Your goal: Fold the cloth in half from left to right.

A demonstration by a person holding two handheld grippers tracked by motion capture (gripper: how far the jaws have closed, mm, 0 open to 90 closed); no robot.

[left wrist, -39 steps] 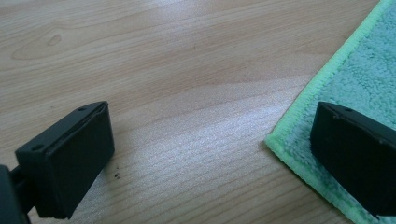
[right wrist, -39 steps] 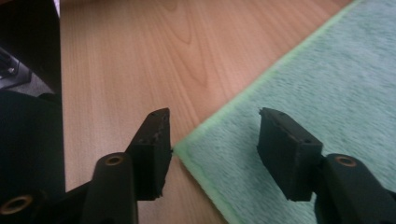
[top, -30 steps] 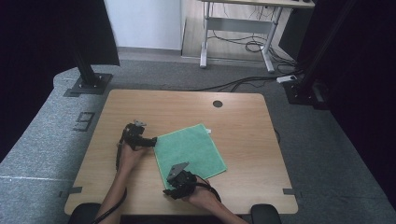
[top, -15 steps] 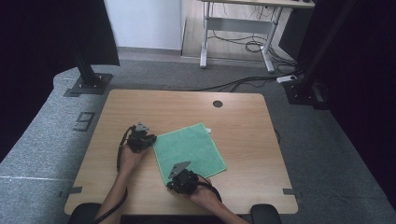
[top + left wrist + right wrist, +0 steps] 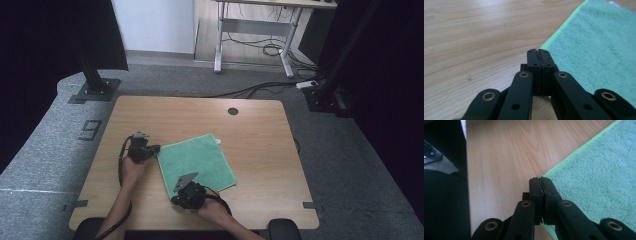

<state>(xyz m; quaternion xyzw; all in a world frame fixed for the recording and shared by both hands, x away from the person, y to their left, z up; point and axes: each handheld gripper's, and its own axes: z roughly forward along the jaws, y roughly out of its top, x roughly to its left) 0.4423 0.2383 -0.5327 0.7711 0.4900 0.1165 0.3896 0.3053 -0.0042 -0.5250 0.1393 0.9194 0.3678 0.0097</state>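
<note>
Green towel (image 5: 196,161) lay flat on table (image 5: 260,135), near front edge. Left gripper (image 5: 539,51) pinched shut on one towel corner; right gripper (image 5: 540,179) pinched shut on neighbouring corner. Thin bites both: could slip free on lifting, dropping towel crooked.

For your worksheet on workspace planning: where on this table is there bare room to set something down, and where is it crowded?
Free: the right part of the table beyond the green cloth, and the far strip by the round hole. Crowded: the near left, where left gripper and right gripper pinch cloth corners.
</note>
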